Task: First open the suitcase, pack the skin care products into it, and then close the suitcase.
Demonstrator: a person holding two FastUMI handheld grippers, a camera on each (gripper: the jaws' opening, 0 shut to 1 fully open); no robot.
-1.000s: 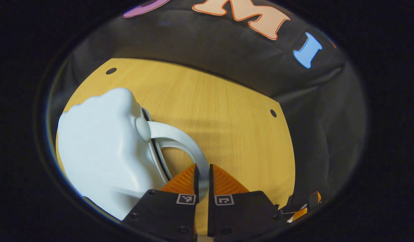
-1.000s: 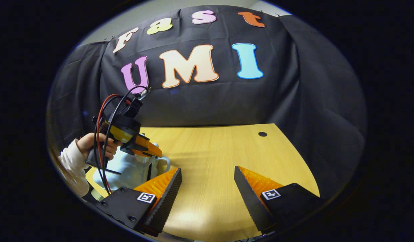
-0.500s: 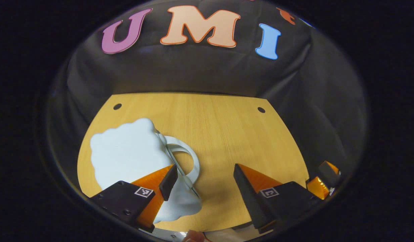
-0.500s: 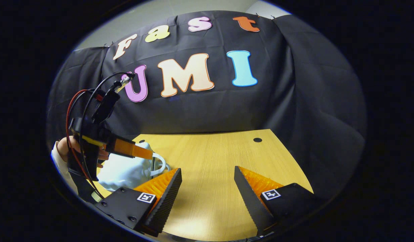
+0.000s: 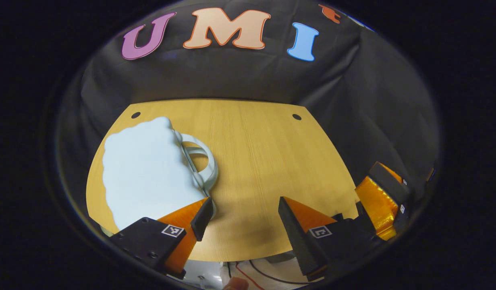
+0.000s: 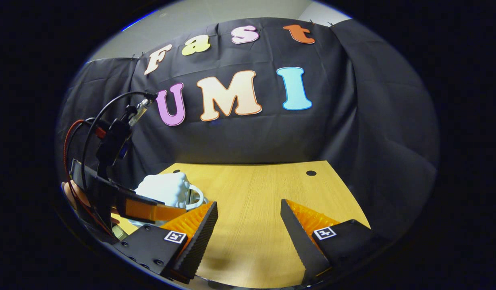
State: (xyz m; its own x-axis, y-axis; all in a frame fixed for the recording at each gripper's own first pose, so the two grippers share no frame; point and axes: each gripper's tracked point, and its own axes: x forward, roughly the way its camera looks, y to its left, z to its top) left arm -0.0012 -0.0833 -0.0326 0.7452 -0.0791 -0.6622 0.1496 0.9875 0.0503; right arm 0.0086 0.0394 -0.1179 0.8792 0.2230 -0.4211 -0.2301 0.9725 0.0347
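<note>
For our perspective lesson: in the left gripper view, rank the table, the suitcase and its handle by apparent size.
1. table
2. suitcase
3. handle
The suitcase sits nearer the camera, yet looks smaller than the table.

Both views: strong fisheye bending; the wooden table (image 5: 256, 161) edges curve, worst toward the rim. Lighting dim overall, from above. Soft shadow patch on the table near its front edge in the left gripper view. The pale suitcase (image 5: 147, 173) is washed out, surface detail lost. Black cloth wall (image 6: 248, 133) shows faint folds. Slight softness throughout; no marked motion blur.
</note>
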